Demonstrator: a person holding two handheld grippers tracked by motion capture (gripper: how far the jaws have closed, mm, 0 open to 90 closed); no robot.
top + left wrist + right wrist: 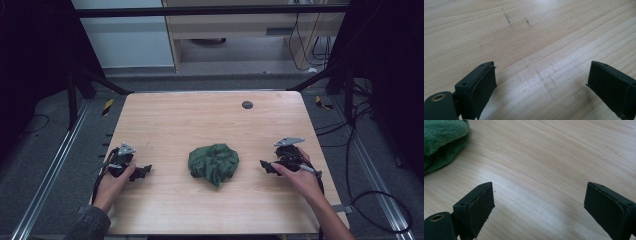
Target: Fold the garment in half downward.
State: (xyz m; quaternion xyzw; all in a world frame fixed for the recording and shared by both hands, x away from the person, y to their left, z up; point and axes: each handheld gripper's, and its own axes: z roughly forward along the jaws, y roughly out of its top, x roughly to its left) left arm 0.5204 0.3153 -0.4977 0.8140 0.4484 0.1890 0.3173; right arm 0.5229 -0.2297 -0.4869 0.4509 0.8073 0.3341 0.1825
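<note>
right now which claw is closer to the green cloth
The right claw looks slightly closer to the crumpled green cloth; the cloth's edge appears in the right gripper view. The left claw faces bare table.

table [165,120] bare around | obstacle: green cloth [214,163] mid-table between grippers

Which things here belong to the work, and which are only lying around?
Belong to the work:
green cloth, crumpled at the table's middle
left tool, open
right tool, open

Only lying around:
dark round spot near the far edge
cables on the floor
</note>
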